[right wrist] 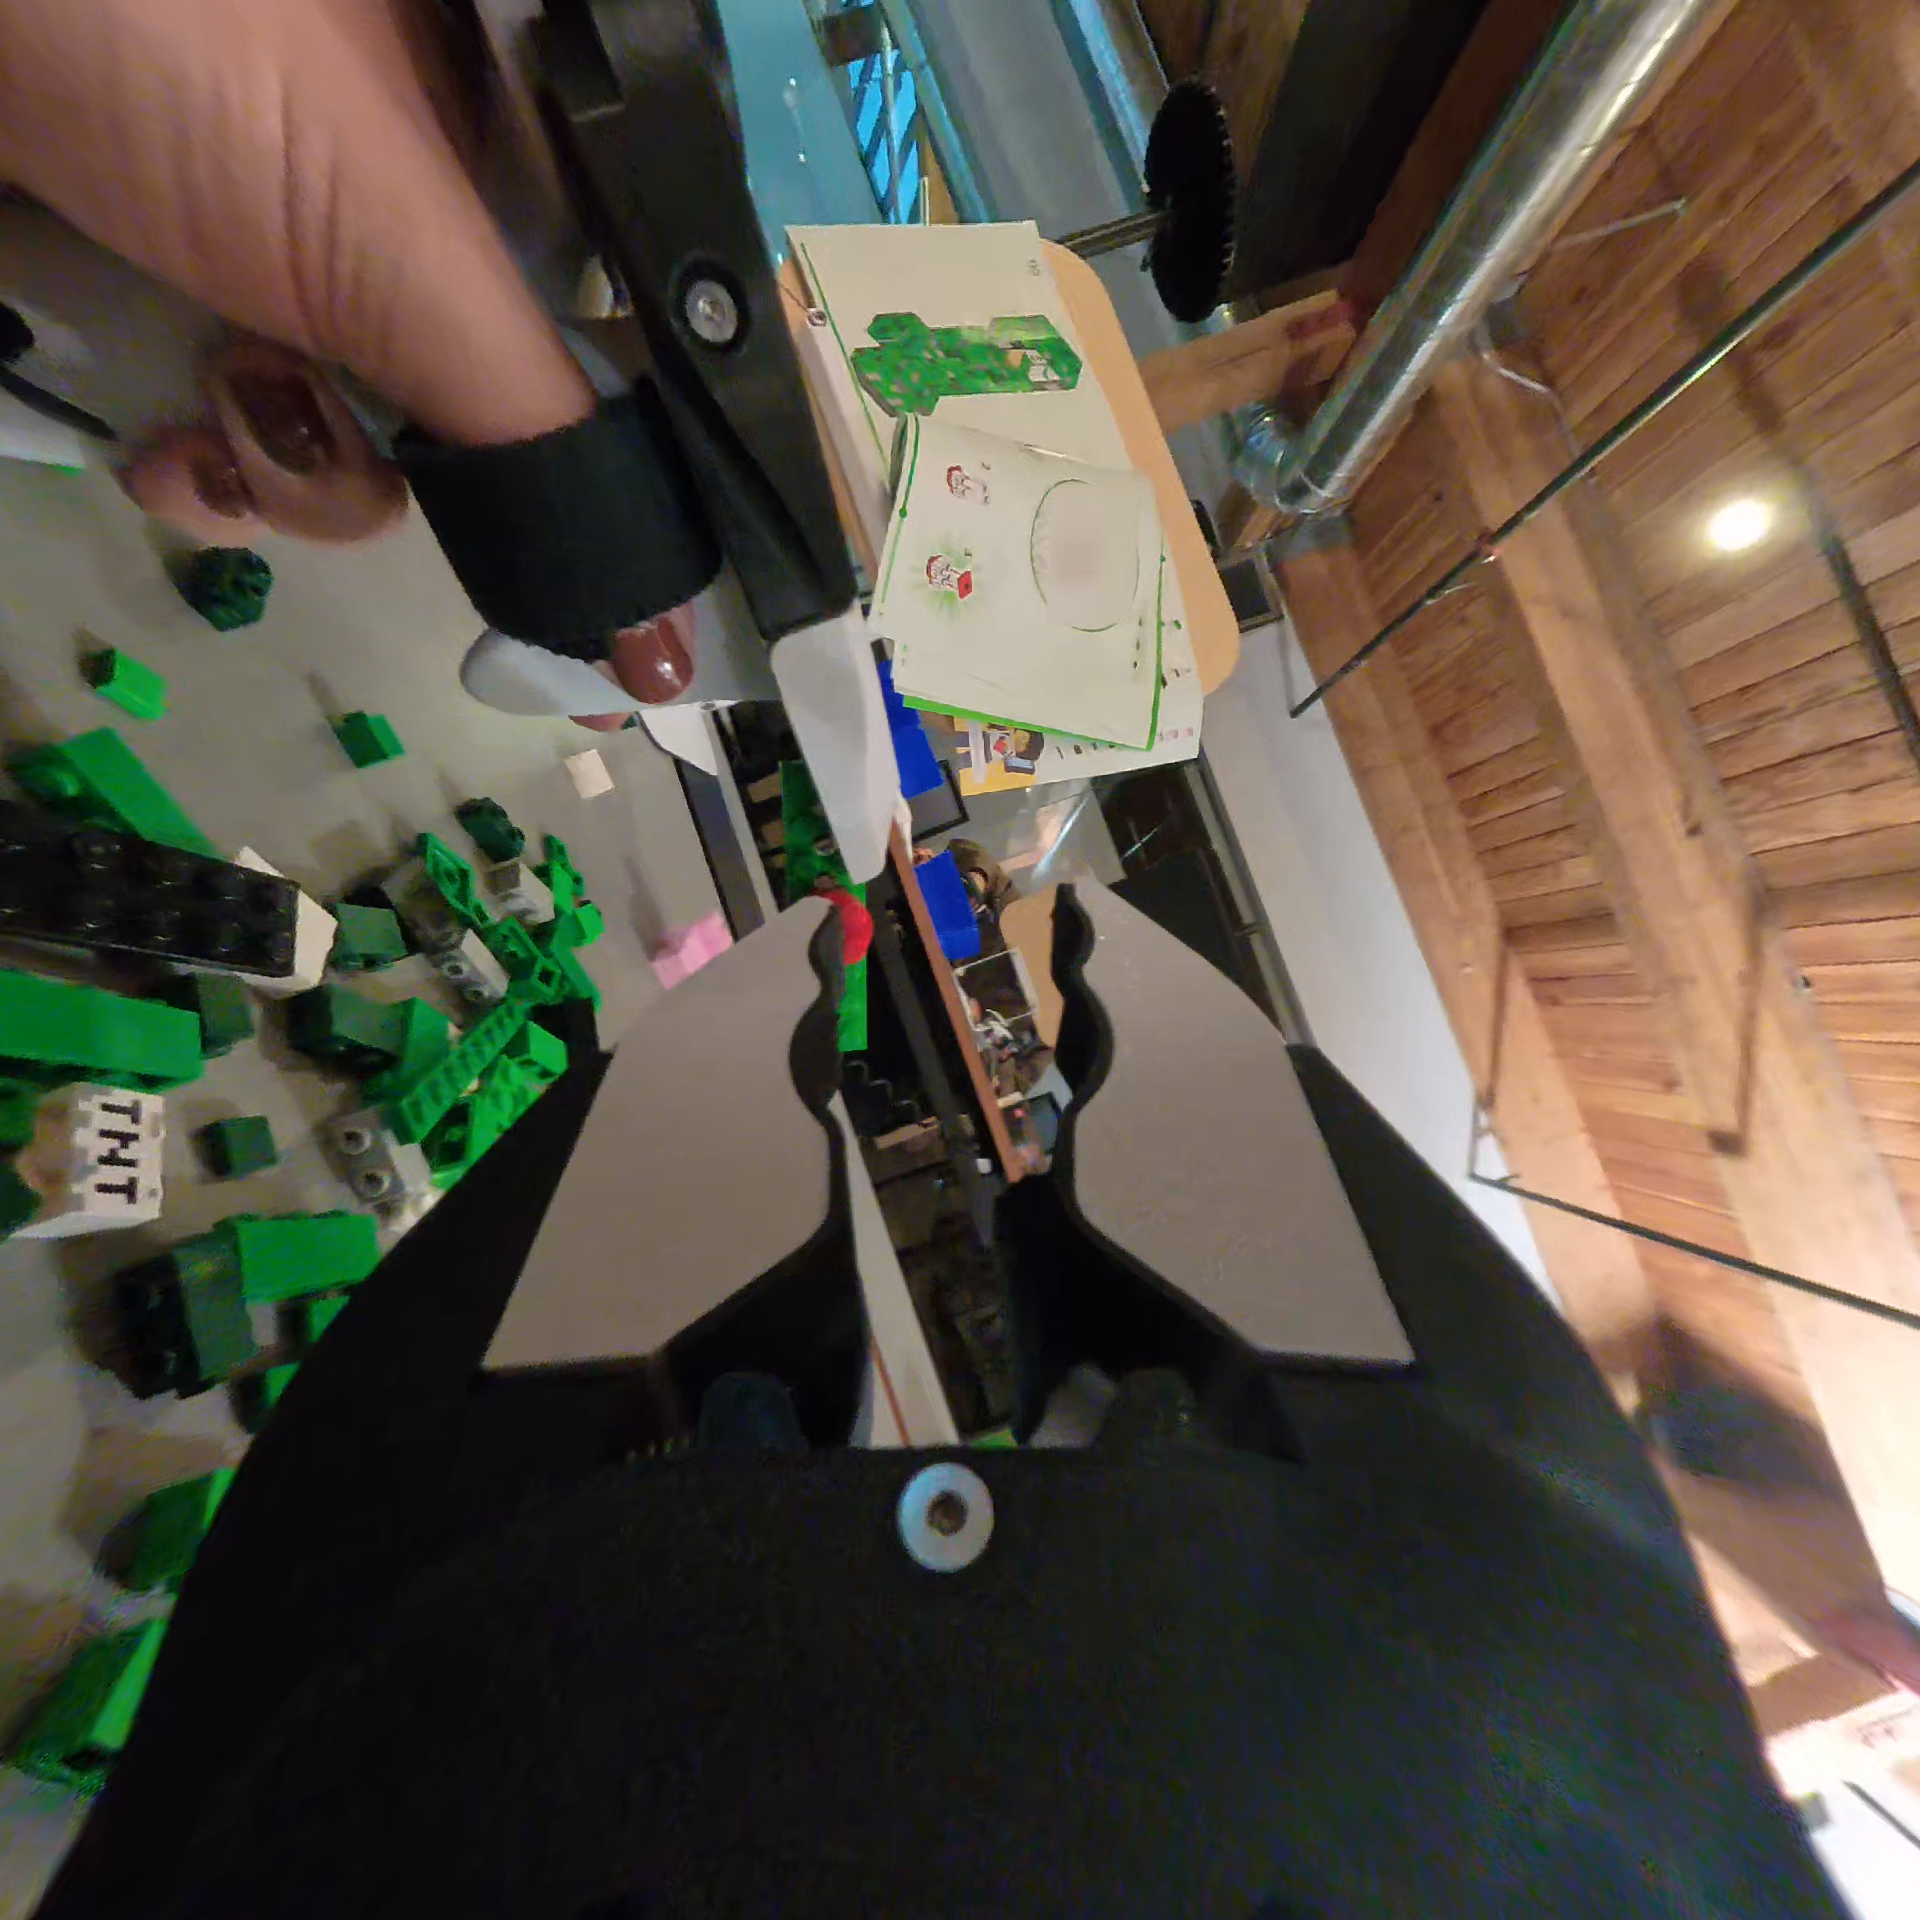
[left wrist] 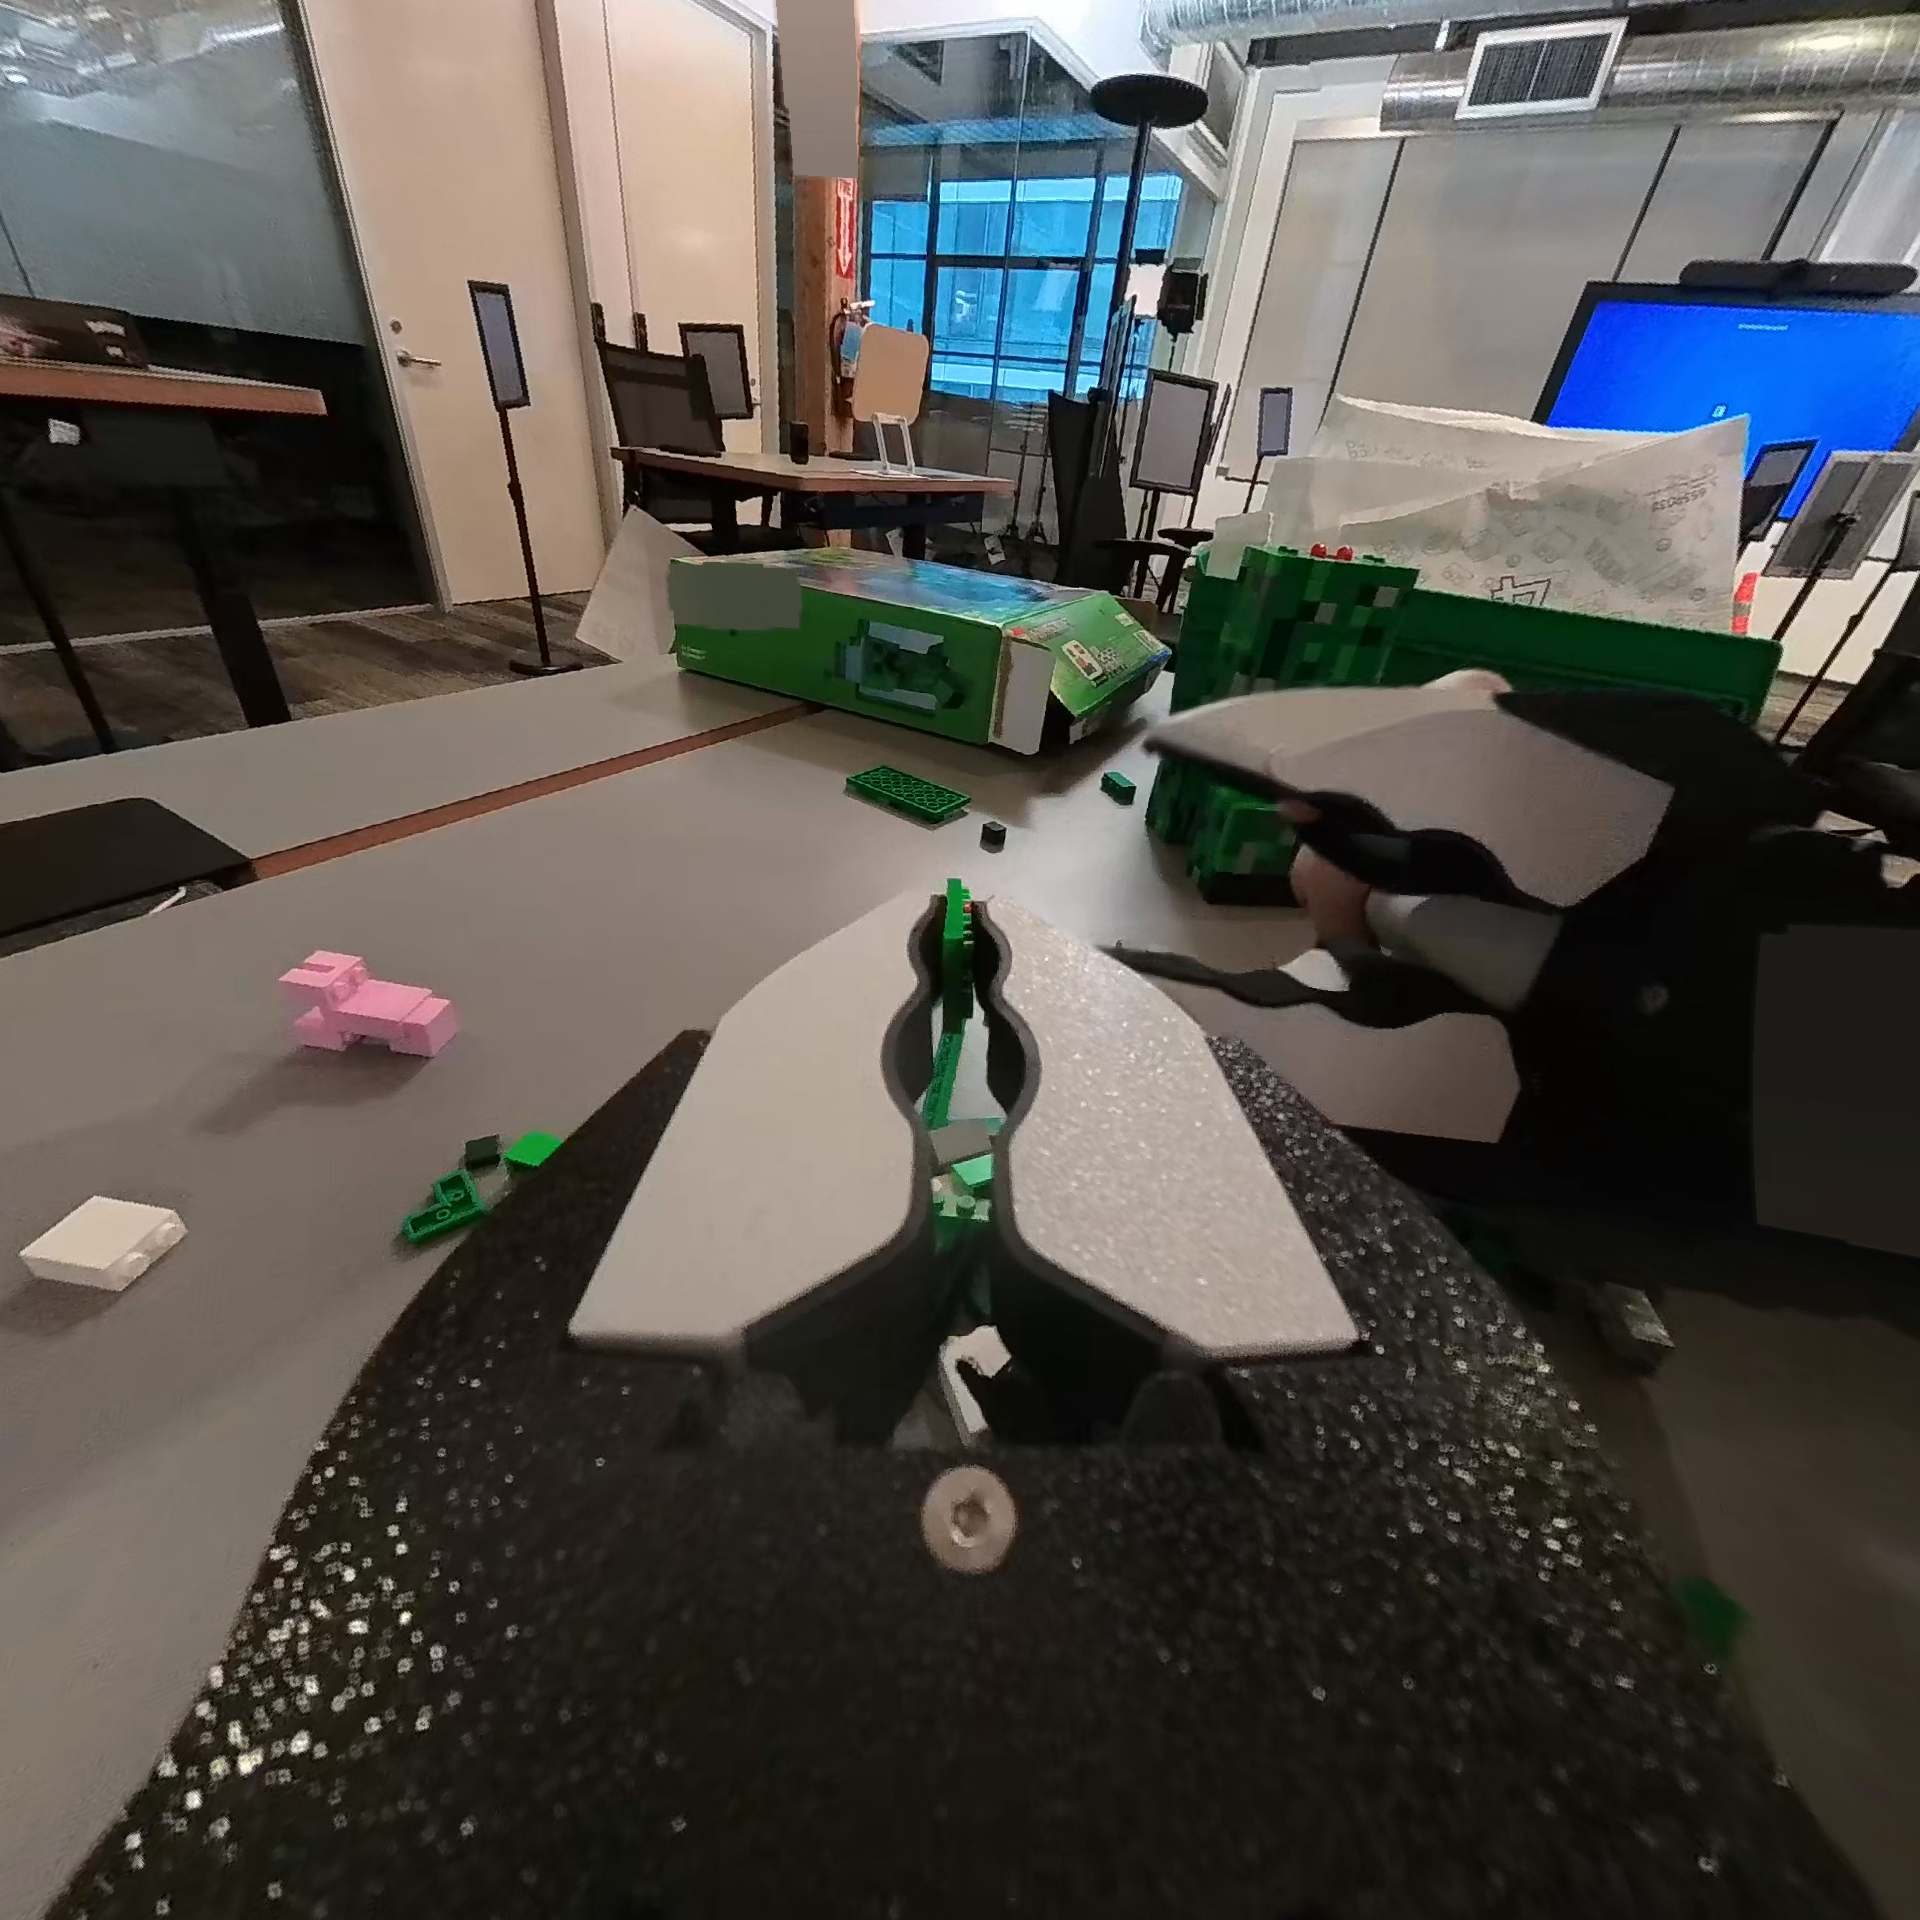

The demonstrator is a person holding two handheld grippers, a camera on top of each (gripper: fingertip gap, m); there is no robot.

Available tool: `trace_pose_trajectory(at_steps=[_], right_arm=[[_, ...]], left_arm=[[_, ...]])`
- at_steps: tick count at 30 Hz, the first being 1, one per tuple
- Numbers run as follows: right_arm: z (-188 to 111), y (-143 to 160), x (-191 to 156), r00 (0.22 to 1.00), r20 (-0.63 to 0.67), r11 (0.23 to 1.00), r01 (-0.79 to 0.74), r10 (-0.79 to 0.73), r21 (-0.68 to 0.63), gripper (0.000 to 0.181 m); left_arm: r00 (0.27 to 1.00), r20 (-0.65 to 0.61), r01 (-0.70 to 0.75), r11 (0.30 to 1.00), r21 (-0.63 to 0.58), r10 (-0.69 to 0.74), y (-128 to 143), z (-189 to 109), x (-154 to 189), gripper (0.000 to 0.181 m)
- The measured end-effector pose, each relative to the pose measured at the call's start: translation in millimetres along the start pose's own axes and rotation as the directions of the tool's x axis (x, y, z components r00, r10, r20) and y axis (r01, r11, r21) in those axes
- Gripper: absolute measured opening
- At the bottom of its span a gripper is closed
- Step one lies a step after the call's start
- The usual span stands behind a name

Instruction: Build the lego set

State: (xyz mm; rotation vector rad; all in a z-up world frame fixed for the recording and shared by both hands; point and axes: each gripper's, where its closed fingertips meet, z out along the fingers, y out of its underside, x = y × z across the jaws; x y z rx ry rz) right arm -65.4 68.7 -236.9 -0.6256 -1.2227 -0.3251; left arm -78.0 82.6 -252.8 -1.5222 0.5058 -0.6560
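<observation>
Grey tabletop (left wrist: 582,935) fills the lower half of the left wrist view, with an office of doors, glass walls and a blue screen (left wrist: 1756,364) behind it. At centre frame the left gripper (left wrist: 961,914) is pinched nearly closed on a thin green lego plate (left wrist: 948,1049) held edge-on between its fingers, a small red stud showing at the plate's top end. To the right of frame the right gripper (left wrist: 1132,842) comes in sideways with its fingers spread apart, nothing visibly gripped between them; in the right wrist view the same gripper (right wrist: 940,925) shows a wide gap, its left fingertip just beside the red stud (right wrist: 852,925) on the green plate.

On the table in the left wrist view lie one pink lego pig (left wrist: 364,1006) at left of frame, one white brick (left wrist: 102,1242) at lower left, a cluster of about four small green pieces (left wrist: 478,1184) near the left gripper's body, one green studded plate (left wrist: 907,795) and two tiny loose bricks beyond it. One green lego box (left wrist: 894,644) lies on its side at upper centre, and one built green blocky figure (left wrist: 1288,665) stands at upper right, in front of crumpled paper bags (left wrist: 1507,509).

The right wrist view, rolled sideways, shows a heap of many green, dark green and grey bricks (right wrist: 416,997) at left, one black studded plate (right wrist: 145,914), one white printed cube (right wrist: 99,1164), and an open instruction booklet (right wrist: 1018,520) at upper centre. A hand (right wrist: 270,208) grips the left gripper's handle at upper left.
</observation>
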Motion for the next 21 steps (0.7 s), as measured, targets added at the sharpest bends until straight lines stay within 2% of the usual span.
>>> trace_pose_trajectory(at_steps=[1, 2, 3, 5, 8, 13, 14, 15, 17, 19, 21], right_arm=[[0, 1, -1, 1.000, 0.013, 1.000, -0.026, 0.026, -0.003, 0.027], [0, 3, -3, 0.997, 0.035, 0.998, -0.063, 0.063, -0.008, 0.005], [1, 4, -5, 0.992, 0.056, 0.993, -0.114, 0.115, -0.013, 0.000], [2, 6, -8, 0.955, 0.127, 0.963, -0.267, 0.269, -0.032, 0.000], [3, 7, -7, 0.842, 0.200, 0.864, -0.498, 0.501, -0.073, 0.001], [0, 6, -14, 0.642, 0.321, 0.703, -0.701, 0.697, -0.124, 0.000], [-2, 0, -16, 0.565, 0.364, 0.640, -0.758, 0.741, -0.127, 0.000], [-5, -7, -18, 0.456, 0.419, 0.551, -0.823, 0.785, -0.135, 0.000], [-10, -20, -18, 0.176, 0.525, 0.322, -0.926, 0.833, -0.199, 0.000], [-16, -28, -10, -0.105, 0.606, 0.087, -0.956, 0.789, -0.279, 0.000], [-21, -30, 3, -0.320, 0.651, -0.102, -0.931, 0.688, -0.350, 0.000]], left_arm=[[1.000, 0.000, -0.001, 1.000, 0.003, 0.001, 0, 0, 0, 0.004], [1.000, 0.002, -0.004, 1.000, 0.006, 0.004, -1, 0, 0, 0.004], [1.000, 0.005, -0.009, 1.000, 0.009, 0.009, -2, -1, 0, 0.004], [1.000, 0.008, -0.017, 1.000, 0.007, 0.017, -2, -1, 0, 0.004], [1.000, 0.008, -0.022, 1.000, 0.002, 0.022, 0, 0, 0, 0.004], [1.000, 0.007, -0.029, 1.000, 0.000, 0.029, 0, 0, 0, 0.004], [1.000, 0.008, -0.030, 1.000, 0.000, 0.030, 0, 0, 0, 0.004], [0.999, 0.009, -0.031, 1.000, 0.001, 0.031, 0, 0, 0, 0.004], [0.999, 0.013, -0.032, 0.999, 0.004, 0.032, -1, -1, -1, 0.004], [0.999, 0.019, -0.033, 0.999, 0.008, 0.033, -2, -2, -2, 0.004], [0.999, 0.020, -0.032, 0.999, 0.011, 0.032, -2, -2, -2, 0.004]])
